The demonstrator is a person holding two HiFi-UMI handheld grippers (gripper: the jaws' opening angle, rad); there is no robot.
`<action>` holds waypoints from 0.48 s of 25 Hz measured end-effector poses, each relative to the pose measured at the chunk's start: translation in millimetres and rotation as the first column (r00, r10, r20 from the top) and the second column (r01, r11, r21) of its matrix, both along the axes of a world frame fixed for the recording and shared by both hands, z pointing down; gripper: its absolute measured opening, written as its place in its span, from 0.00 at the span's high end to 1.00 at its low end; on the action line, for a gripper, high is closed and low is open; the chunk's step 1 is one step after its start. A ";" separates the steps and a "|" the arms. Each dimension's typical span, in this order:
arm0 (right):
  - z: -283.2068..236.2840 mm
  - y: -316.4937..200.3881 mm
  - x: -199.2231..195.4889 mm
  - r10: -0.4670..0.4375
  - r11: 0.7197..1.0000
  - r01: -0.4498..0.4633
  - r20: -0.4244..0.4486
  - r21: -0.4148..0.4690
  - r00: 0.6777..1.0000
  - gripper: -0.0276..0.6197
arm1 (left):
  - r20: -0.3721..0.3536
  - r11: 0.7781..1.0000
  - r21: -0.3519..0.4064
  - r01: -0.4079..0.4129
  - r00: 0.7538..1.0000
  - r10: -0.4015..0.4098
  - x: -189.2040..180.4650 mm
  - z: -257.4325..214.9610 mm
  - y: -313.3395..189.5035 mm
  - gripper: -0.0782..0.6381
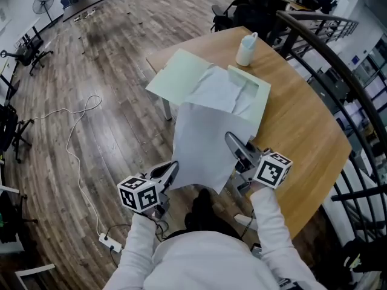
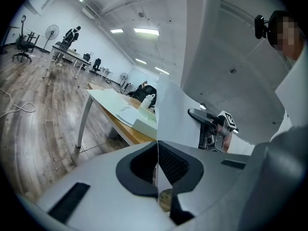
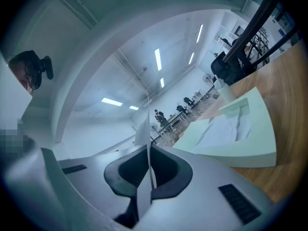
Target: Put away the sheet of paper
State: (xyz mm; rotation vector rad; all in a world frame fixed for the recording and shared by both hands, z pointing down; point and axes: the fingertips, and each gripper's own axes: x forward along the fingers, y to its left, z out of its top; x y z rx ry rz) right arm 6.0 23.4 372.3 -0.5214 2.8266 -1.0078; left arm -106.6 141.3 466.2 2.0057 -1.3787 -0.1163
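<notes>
A white sheet of paper (image 1: 202, 141) hangs in the air between both grippers, its far edge over an open pale green folder (image 1: 181, 71) on the wooden table (image 1: 302, 125). My left gripper (image 1: 171, 173) is shut on the sheet's near left corner; the sheet (image 2: 175, 114) rises from its closed jaws in the left gripper view. My right gripper (image 1: 234, 147) is shut on the sheet's right edge, and the sheet (image 3: 143, 134) shows edge-on between its jaws. More white papers (image 1: 227, 92) lie inside the folder (image 3: 236, 129).
A white cup (image 1: 246, 50) stands on the table behind the folder. A black railing (image 1: 338, 71) curves along the table's right side. A white cable and power strip (image 1: 109, 240) lie on the wooden floor at the left. Office chairs stand beyond the table.
</notes>
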 end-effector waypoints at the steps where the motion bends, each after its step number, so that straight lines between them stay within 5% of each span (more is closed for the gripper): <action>1: 0.0 -7.8 -1.5 -0.001 1.000 0.001 0.004 -0.003 1.000 0.91 | -0.002 1.000 0.000 0.000 1.000 0.000 -2.2 -0.2 -8.2 0.87; 12: -17.7 -100.2 2.7 0.024 1.000 -0.024 0.030 -0.002 0.999 0.91 | 0.026 0.999 0.021 -0.047 0.999 0.047 -0.9 -17.4 -104.6 0.87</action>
